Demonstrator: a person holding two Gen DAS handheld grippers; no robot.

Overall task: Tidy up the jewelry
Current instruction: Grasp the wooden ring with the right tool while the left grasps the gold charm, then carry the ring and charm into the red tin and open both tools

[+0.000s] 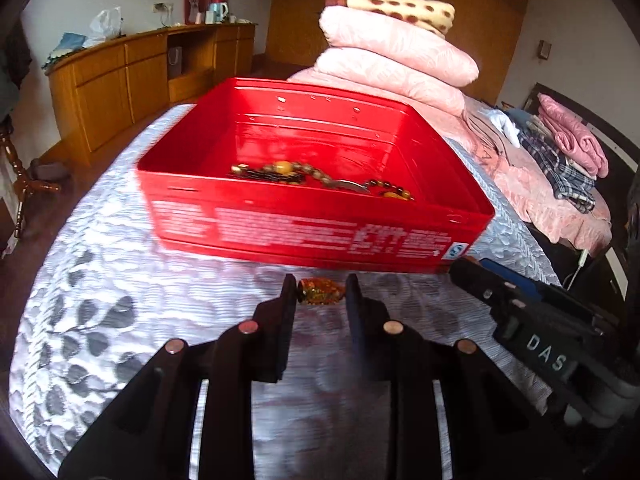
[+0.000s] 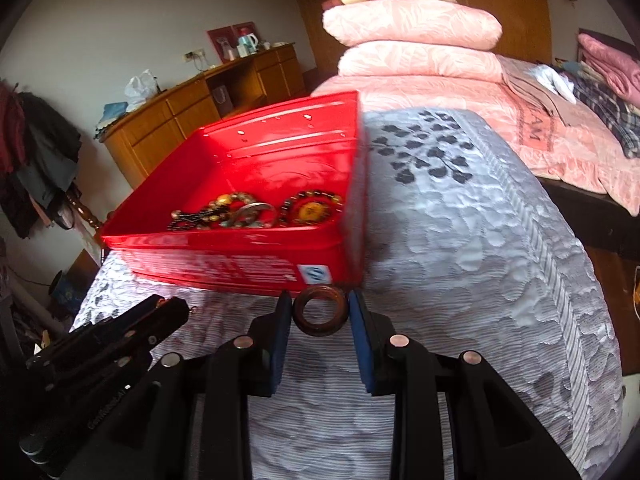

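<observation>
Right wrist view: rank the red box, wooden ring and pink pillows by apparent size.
1. Red box
2. Pink pillows, smaller here, though farther away, so true size is unsure
3. Wooden ring, smallest, held in the right gripper

The box (image 1: 316, 232) is glossy red with white print along its side. The amber bead (image 1: 321, 291) is mottled orange-brown; the ring (image 2: 320, 311) is dark brown wood-tone. The bedspread (image 2: 460, 240) is pale grey with dark grey leaf prints. The stacked pillows (image 1: 400, 52) are pink, and the folded blanket (image 1: 404, 10) is cream with brown spots.
</observation>
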